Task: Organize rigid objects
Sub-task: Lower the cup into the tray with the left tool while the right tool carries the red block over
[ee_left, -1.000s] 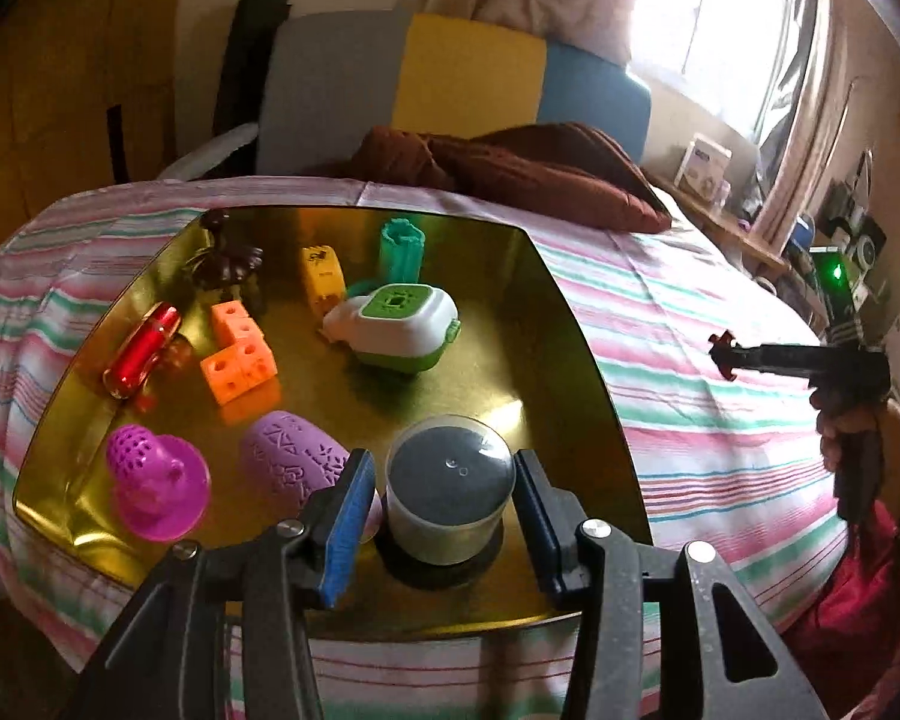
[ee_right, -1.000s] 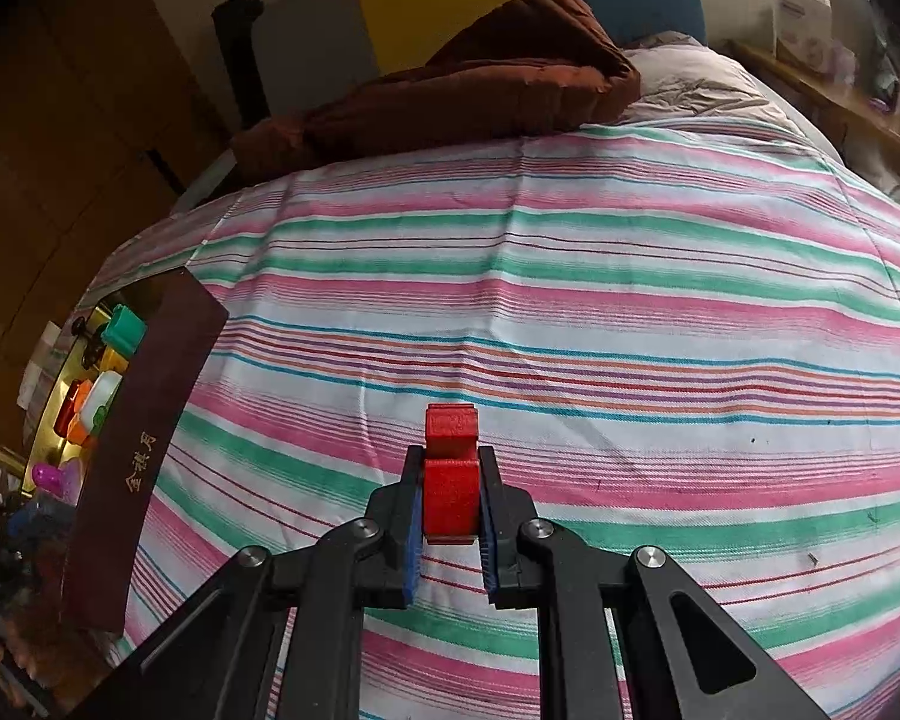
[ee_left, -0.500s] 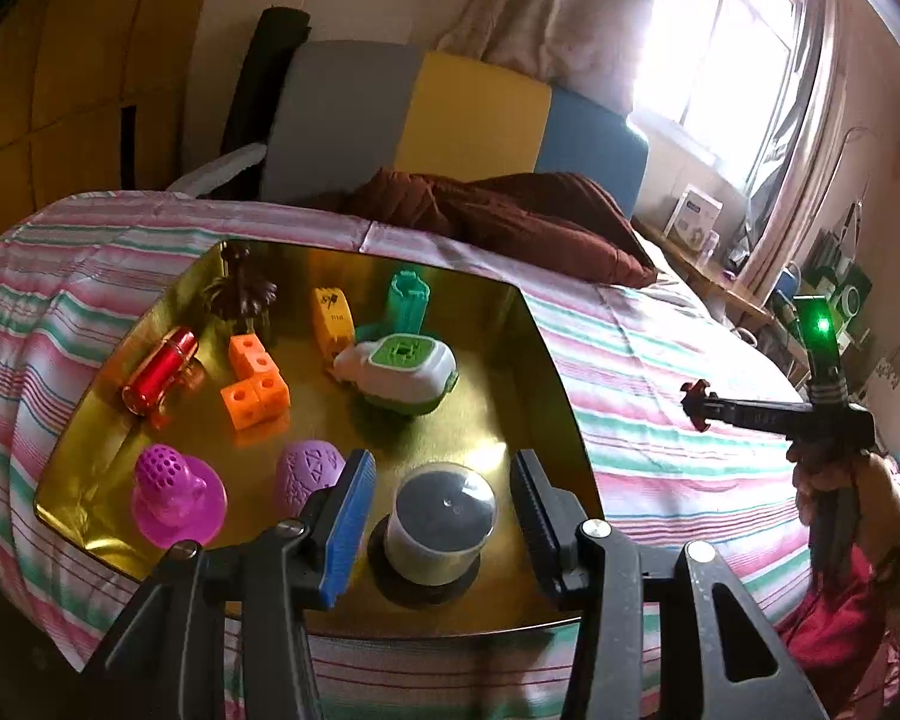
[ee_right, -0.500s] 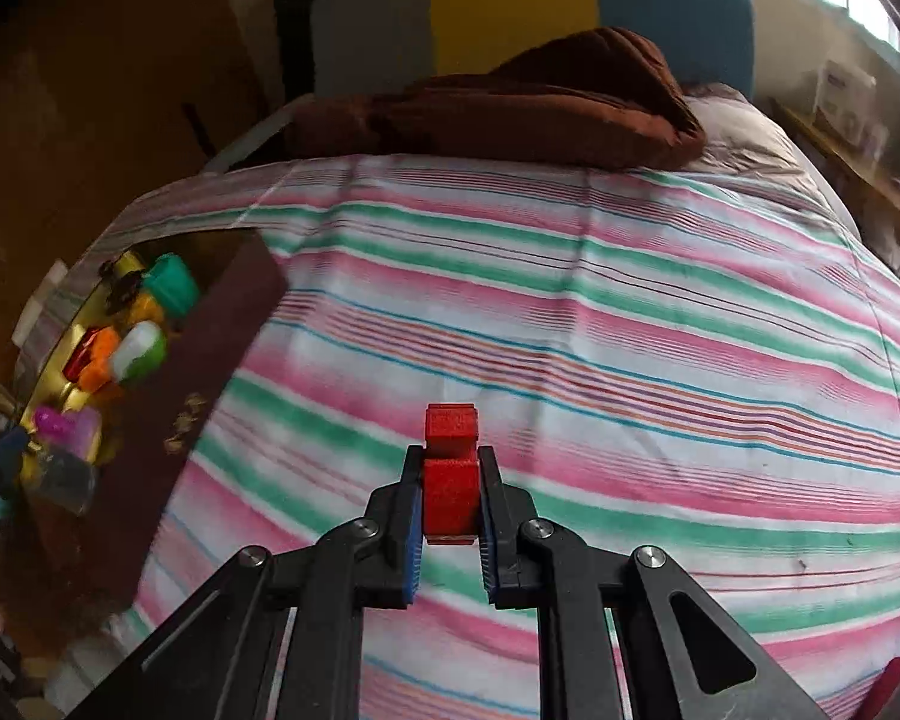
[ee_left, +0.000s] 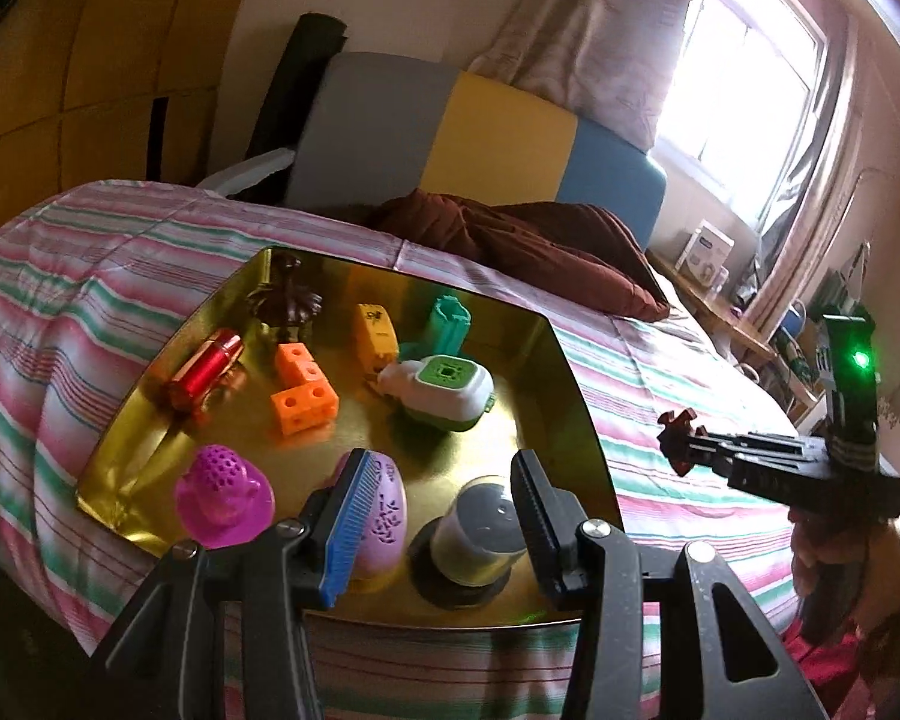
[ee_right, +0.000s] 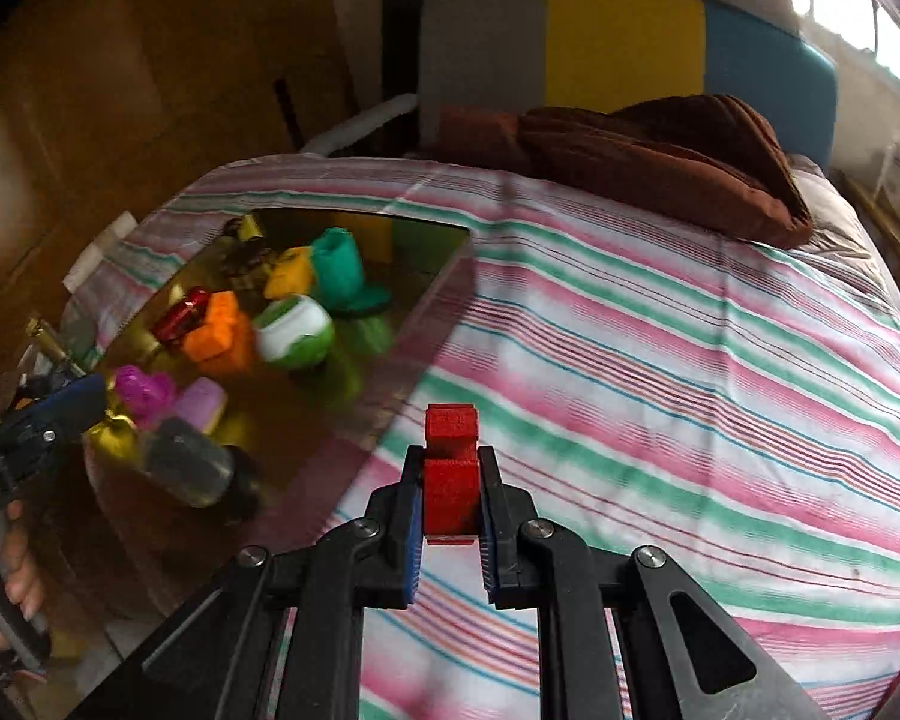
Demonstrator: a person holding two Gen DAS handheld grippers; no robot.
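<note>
1. Right gripper [ee_right: 450, 516]: jaws clamped on a red stepped block [ee_right: 450, 468], held in the air above the striped bedspread [ee_right: 690, 372], right of the tray.
2. Left gripper [ee_left: 435, 516]: fingers apart, nothing between the pads; it hangs above the near edge of the gold tray [ee_left: 546, 384].
3. Seen between the open fingers: a clear-lidded round jar [ee_left: 480, 531] on a dark base, standing on the tray.
4. Just left of the jar: a lilac patterned egg-shaped piece [ee_left: 384, 516], partly behind the blue pad.
5. Further left: a magenta perforated piece [ee_left: 222, 495].
6. Mid-tray: an orange L-shaped holed block [ee_left: 300, 387]; a white-and-green container [ee_left: 444, 387].
7. Far side: a red metallic cylinder [ee_left: 204, 369], a dark brown figure [ee_left: 285, 300], a yellow-orange block [ee_left: 375, 333], a teal ribbed cup [ee_left: 447, 324].
8. Surroundings: brown blanket [ee_left: 528, 240] by the grey, yellow and blue headboard [ee_left: 480, 132].
</note>
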